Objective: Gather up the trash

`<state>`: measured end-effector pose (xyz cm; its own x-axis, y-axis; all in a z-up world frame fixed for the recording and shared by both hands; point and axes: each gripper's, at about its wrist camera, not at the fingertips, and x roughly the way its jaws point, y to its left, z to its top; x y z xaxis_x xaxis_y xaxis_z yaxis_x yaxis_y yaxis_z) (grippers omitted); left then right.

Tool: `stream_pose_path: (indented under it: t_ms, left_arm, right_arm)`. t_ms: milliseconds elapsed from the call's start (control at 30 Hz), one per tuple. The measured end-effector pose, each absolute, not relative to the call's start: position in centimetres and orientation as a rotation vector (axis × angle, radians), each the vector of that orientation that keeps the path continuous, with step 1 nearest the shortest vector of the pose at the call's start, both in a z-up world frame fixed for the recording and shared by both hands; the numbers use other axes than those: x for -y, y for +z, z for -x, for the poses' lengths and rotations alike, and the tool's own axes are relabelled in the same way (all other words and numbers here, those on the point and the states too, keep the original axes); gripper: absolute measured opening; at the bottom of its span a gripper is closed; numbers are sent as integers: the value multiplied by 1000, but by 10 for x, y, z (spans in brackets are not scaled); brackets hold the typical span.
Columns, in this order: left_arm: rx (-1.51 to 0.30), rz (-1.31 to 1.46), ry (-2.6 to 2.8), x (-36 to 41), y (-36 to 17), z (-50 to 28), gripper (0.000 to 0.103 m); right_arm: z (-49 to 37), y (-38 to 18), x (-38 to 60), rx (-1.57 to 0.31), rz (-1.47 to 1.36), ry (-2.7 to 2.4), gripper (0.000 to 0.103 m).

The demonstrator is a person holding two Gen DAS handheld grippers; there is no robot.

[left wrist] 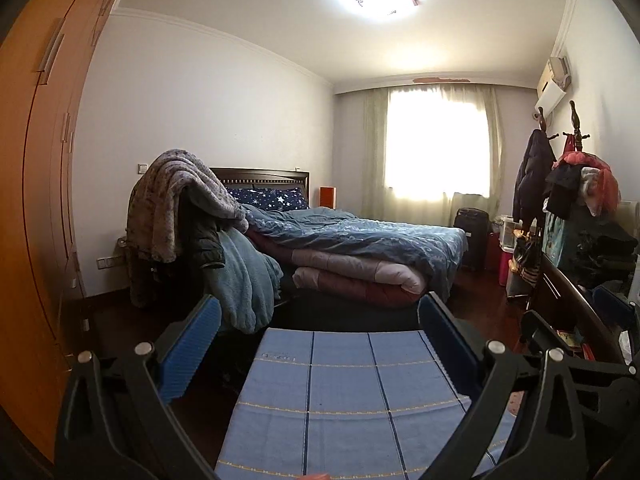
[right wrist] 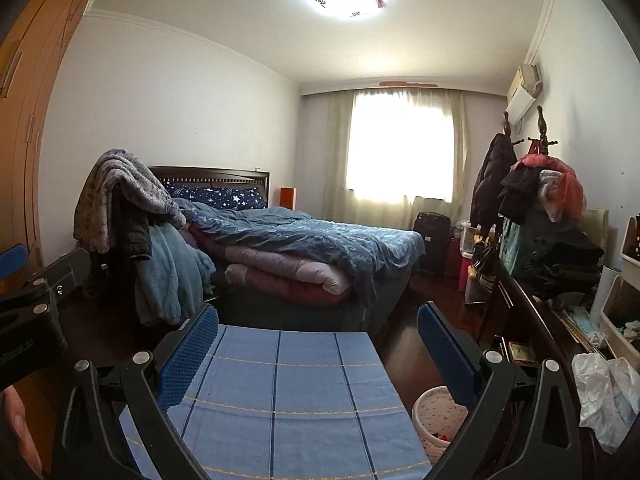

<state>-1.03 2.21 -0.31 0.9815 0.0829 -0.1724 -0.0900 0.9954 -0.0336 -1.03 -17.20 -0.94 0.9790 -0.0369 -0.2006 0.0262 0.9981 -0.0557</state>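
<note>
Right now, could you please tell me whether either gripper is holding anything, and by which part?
Nothing is held. The left gripper and right gripper are both open, fingers spread wide above the blue checked cloth.

The cloth [left wrist: 344, 396] under the grippers is light blue, crossed by dark blue lines and thin yellow dotted stripes, and the gripper pads [left wrist: 192, 350] are bright blue on black arms. On the bed, the duvet [right wrist: 312, 236] is dusty blue with a paler swirl print over pink and dark red quilts [right wrist: 288, 276], and the pillows [right wrist: 216, 196] are navy with white stars. The wardrobe [left wrist: 36, 160] is orange-brown, and the small basket [right wrist: 434, 416] is white with tiny pink specks.
</note>
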Motion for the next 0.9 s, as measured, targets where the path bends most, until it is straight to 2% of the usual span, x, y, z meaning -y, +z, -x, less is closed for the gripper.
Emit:
stream_pose_path:
  t_ms: [900]
  left_arm:
    - [-142, 28, 57, -6, 1, 27, 99]
  right_arm:
    - [24, -4, 182, -186, 16, -56, 99]
